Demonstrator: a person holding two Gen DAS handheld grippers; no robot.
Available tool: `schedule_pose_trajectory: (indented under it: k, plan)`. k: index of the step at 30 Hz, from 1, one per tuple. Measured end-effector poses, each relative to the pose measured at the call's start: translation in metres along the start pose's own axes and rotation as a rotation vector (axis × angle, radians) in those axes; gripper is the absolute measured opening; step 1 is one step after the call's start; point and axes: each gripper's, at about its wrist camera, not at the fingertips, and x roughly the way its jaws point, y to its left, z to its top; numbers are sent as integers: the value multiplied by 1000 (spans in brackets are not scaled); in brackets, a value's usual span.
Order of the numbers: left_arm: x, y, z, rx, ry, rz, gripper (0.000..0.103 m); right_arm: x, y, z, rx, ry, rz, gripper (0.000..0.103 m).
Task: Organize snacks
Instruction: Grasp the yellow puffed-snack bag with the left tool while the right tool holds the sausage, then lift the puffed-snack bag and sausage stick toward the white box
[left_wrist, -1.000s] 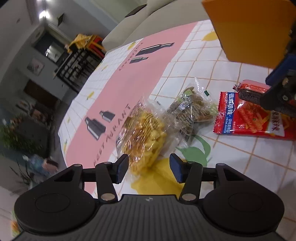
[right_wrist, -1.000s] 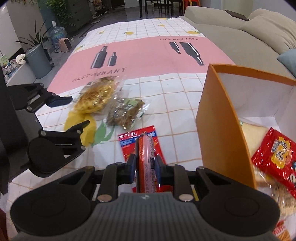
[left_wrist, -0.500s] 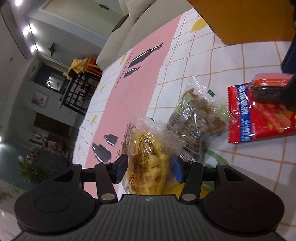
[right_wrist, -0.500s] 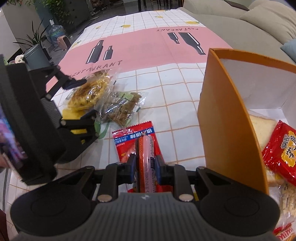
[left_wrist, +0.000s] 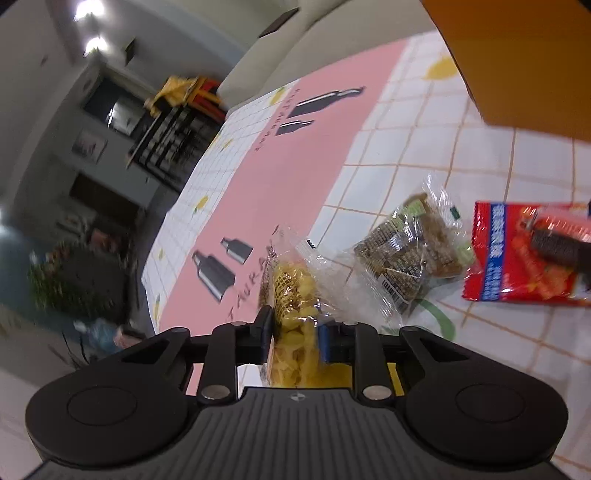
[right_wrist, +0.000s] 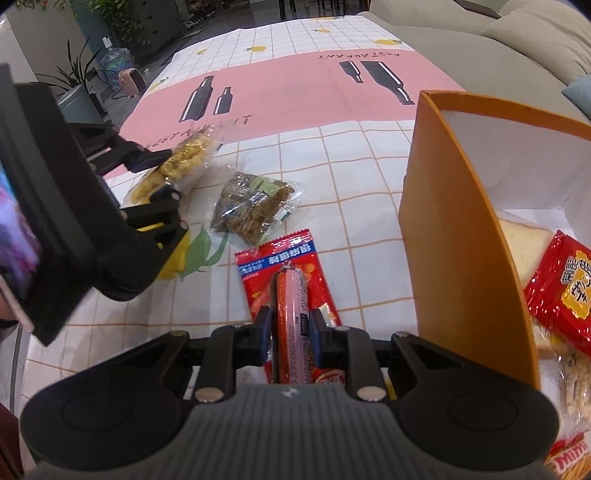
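Sausage (right_wrist: 293, 317) sits clamped in the right gripper (right_wrist: 290, 325), above the red packet (right_wrist: 284, 269); the orange box (right_wrist: 443, 240) stands to its right. Beyond, the left gripper (left_wrist: 294, 334) has just closed on the yellow snack bag (left_wrist: 295, 299), with the brown snack bag (left_wrist: 410, 254) further ahead.

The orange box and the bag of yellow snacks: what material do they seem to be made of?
The orange box looks like stiff matte cardboard: its thin wall stands straight, white inside. The bag of yellow snacks looks like thin, clear, glossy plastic film: it crinkles, glints, and shows the contents where the left hand-held gripper pinches it.
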Motion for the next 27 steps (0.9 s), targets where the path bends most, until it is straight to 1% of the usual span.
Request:
schedule_pose_trajectory:
  k: [4, 8, 10, 13, 17, 20, 24, 27]
  plan:
    - [-37, 16, -3, -147, 21, -48, 26, -14, 3, -4, 8, -22, 7, 19]
    - [-80, 32, -9, -296, 31, -104, 26, -37, 6, -12, 22, -50, 21, 19]
    - [-102, 39, -11, -371, 16, -134, 26, -51, 7, -17, 29, -75, 23, 19]
    - [-138, 46, -11, -445, -23, -145, 26, -77, 8, -25, 36, -132, 23, 19]
    - [-174, 54, -6, -564, -66, -192, 26, -113, 6, -33, 36, -194, 31, 19]
    - [-195, 54, 1, -608, -117, -237, 26, -139, 0, -39, 43, -233, 27, 19]
    - [-215, 54, 17, -638, -149, -289, 26, -172, -15, -47, 54, -286, 19, 19]
    - [-228, 54, 31, -668, -191, -366, 26, -188, -32, -51, 62, -295, 20, 19]
